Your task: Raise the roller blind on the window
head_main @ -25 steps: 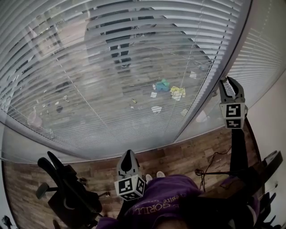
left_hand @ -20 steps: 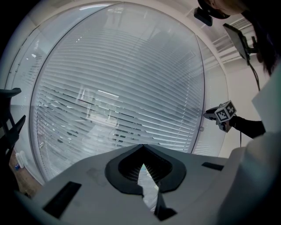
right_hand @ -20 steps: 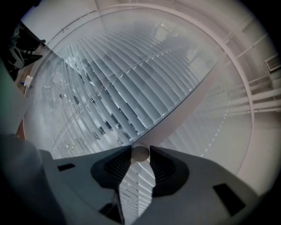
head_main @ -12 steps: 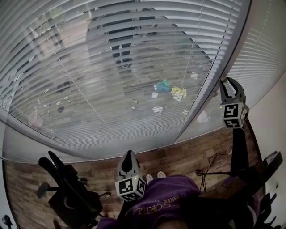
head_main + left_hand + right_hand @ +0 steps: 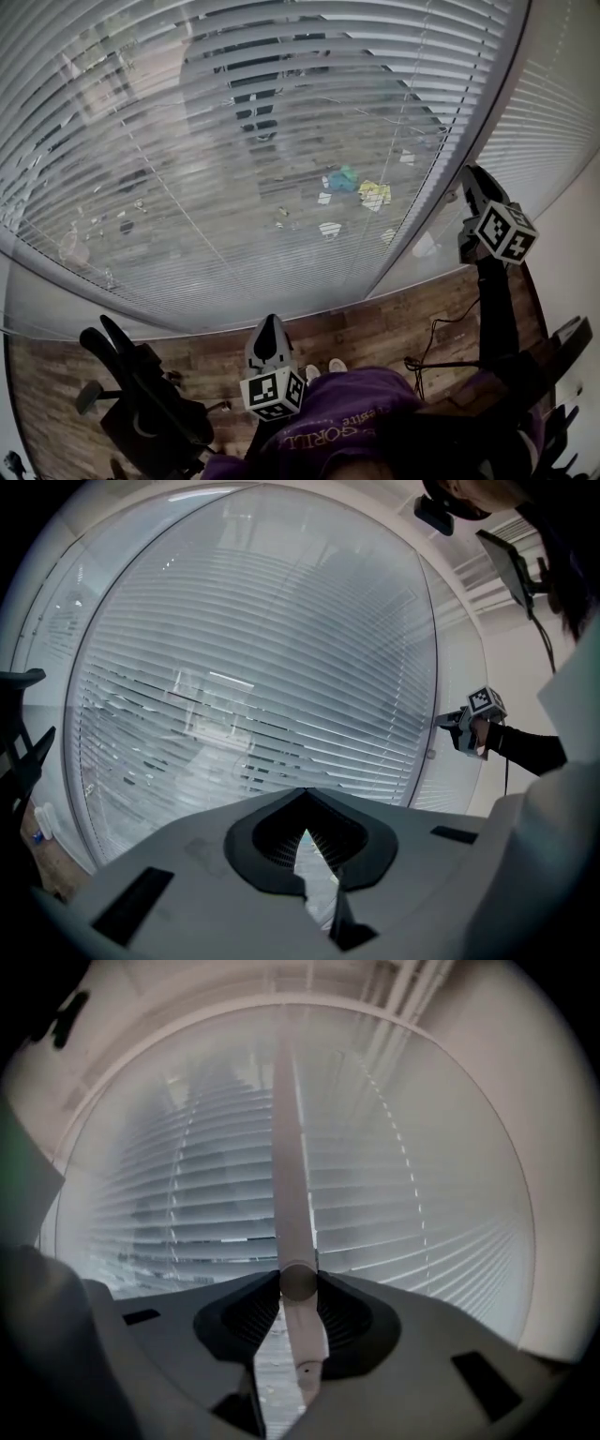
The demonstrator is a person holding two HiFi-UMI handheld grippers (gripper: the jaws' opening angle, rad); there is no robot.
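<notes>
The white horizontal-slat blind (image 5: 234,141) hangs fully down over the large window, its thin, smooth slats running in close parallel bands with fine cords crossing them. Through the gaps the outside shows dimly. A grey upright frame bar (image 5: 448,159) splits the glazing into 2 panes, both covered by slats.

The right gripper (image 5: 467,173) is raised just beside that bar, and its cube with square black-and-white markers (image 5: 506,232) is turned to show 2 faces. In the right gripper view its 2 dark ribbed jaws clamp a pale, smooth cylindrical wand (image 5: 291,1147) from both sides; the wand runs straight up in front of the blind (image 5: 187,1194), and its narrower end piece hangs below the grip.

The left gripper (image 5: 271,323) sits low near the person's purple garment (image 5: 347,422), its jaws pressed together at the tips with nothing held and aimed at the slats (image 5: 253,667). Below lie a brown wood-plank floor (image 5: 394,328) and a black office chair (image 5: 141,394).
</notes>
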